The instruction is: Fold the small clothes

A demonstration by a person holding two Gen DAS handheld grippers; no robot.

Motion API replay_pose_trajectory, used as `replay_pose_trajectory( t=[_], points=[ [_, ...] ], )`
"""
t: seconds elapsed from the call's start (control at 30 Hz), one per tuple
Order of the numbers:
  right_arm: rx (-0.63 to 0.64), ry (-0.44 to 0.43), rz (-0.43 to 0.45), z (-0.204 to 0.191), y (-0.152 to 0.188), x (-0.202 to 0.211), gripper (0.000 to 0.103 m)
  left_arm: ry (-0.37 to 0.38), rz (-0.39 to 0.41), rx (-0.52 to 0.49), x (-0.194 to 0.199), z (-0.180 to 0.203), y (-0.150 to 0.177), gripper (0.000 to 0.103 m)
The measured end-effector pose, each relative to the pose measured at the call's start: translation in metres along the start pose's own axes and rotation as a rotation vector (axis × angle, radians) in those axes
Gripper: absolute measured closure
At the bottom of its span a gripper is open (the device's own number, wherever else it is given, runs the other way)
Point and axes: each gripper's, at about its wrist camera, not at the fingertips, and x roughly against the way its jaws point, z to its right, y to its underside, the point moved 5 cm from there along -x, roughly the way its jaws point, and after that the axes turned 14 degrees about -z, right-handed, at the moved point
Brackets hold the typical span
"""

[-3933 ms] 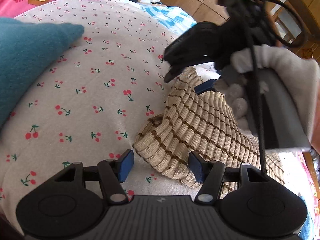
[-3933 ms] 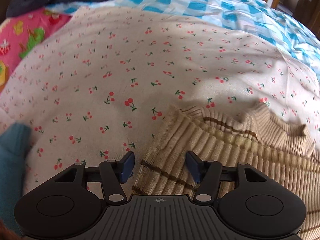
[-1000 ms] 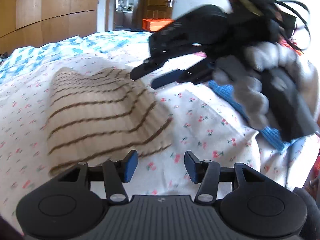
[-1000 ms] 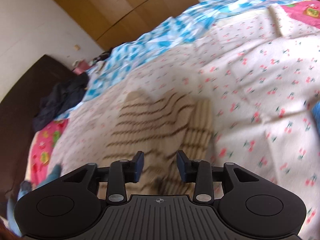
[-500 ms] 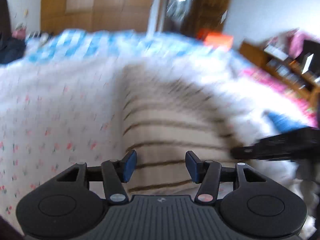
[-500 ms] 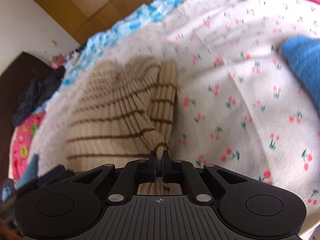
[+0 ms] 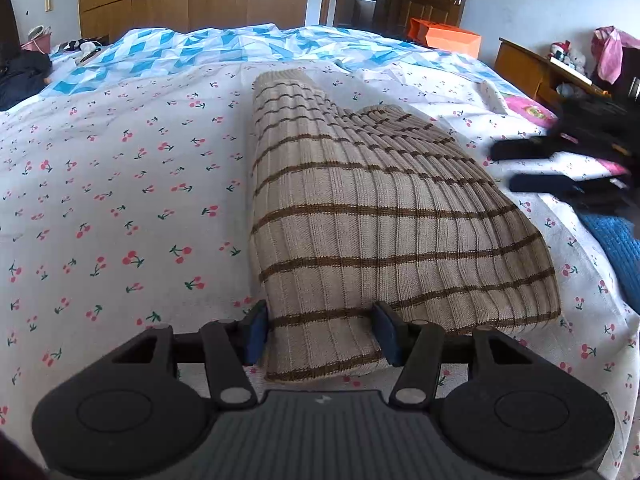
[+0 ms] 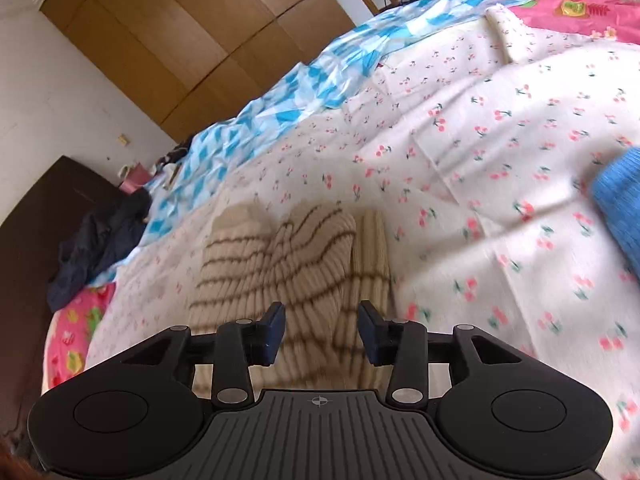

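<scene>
The striped knit top (image 7: pixel 372 216) lies folded on the cherry-print sheet (image 7: pixel 120 200) that covers the bed, near the middle of the sheet, with its long axis running from the near edge toward the blue checked cover (image 7: pixel 192 52) at the far edge. The left gripper (image 7: pixel 322 338) sits right at the garment's near end: its jaws stand moderately wide and straddle a narrow flap of the knit, the pads just beside the cloth on both sides without visibly pinching it. The right gripper (image 8: pixel 322 334) hovers over the same near end from the other side, seen blurred in its own view; its jaws are opening, with the knit beneath the gap rather than clamped in it. In the left wrist view its dark fingers (image 7: pixel 520 148) show at the right, well clear of the cloth. A blue knit item (image 8: pixel 620 208) lies near the sheet's right edge. The left gripper looks the nearer and is lined up along the garment's length, so the next fold probably turns on it.
</scene>
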Motion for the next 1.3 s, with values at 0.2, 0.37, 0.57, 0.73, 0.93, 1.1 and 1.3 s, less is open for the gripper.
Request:
replay_pose_trajectory(
  t=[0.2, 0.37, 0.57, 0.73, 0.93, 1.1, 1.3],
  points=[
    [-0.043, -0.006, -0.011, -0.001, -0.008, -0.034, 0.084, 0.001, -0.002, 0.004, 0.0, 0.0, -0.001, 0.044],
    [-0.087, 0.046, 0.002, 0.021, -0.013, -0.034, 0.092, 0.032, 0.025, 0.017, 0.007, -0.001, -0.004, 0.045],
    [-0.033, 0.092, 0.002, 0.016, -0.006, -0.034, 0.091, 0.033, -0.005, 0.035, 0.007, -0.002, -0.004, 0.044],
    [0.021, 0.124, 0.054, 0.001, -0.001, -0.006, 0.083, 0.024, 0.018, 0.037, 0.021, -0.004, -0.005, 0.044],
    [0.202, 0.137, 0.079, -0.038, 0.042, 0.023, 0.083, -0.006, 0.004, 0.063, 0.024, -0.006, -0.005, 0.044],
    [0.17, 0.183, -0.015, -0.022, 0.076, 0.001, 0.083, -0.045, -0.05, 0.042, 0.012, -0.002, -0.001, 0.043],
    [0.153, 0.202, 0.005, -0.023, 0.086, 0.013, 0.083, -0.051, -0.063, 0.035, 0.014, 0.0, 0.003, 0.043]
  ],
)
